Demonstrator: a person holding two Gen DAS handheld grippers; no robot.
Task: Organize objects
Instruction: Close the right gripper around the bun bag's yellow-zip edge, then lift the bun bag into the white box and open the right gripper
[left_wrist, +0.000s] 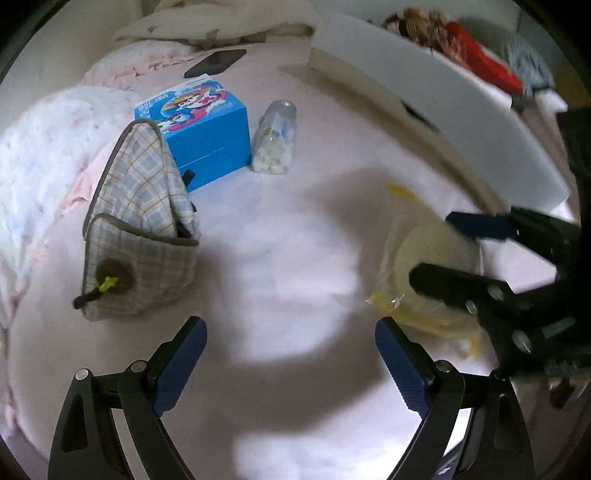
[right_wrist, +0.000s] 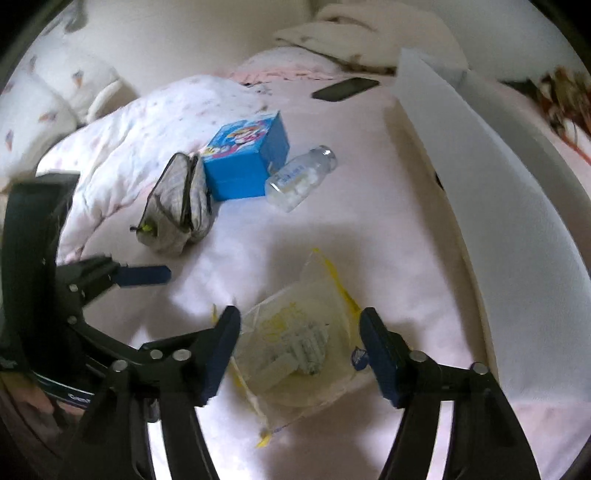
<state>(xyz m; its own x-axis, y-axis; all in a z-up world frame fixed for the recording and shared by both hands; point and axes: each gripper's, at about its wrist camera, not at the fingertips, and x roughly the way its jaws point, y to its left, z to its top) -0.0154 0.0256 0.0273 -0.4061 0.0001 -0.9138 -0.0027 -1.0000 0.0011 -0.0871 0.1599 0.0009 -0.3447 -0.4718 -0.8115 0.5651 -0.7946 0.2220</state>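
A clear plastic bag (right_wrist: 295, 343) with yellow trim and pale packets inside lies flat on the pink bed sheet (right_wrist: 399, 236). My right gripper (right_wrist: 299, 321) hangs open just over it, a finger at each side of the bag and neither pad pressing on it. The left wrist view has that bag (left_wrist: 417, 254) at the right under the right gripper (left_wrist: 437, 253). My left gripper (left_wrist: 290, 328) stands open over bare sheet, holding nothing. Farther back lie a plaid pouch (left_wrist: 140, 236), a blue cartoon box (left_wrist: 207, 133) and a clear bottle (left_wrist: 275, 140) of white pieces.
A white board (left_wrist: 443, 103) slants along the bed's right side. A dark phone (left_wrist: 216, 62) lies at the far end near pillows. A rumpled quilt (right_wrist: 147, 140) fills the left side. Red and brown things (left_wrist: 476, 55) lie beyond the board.
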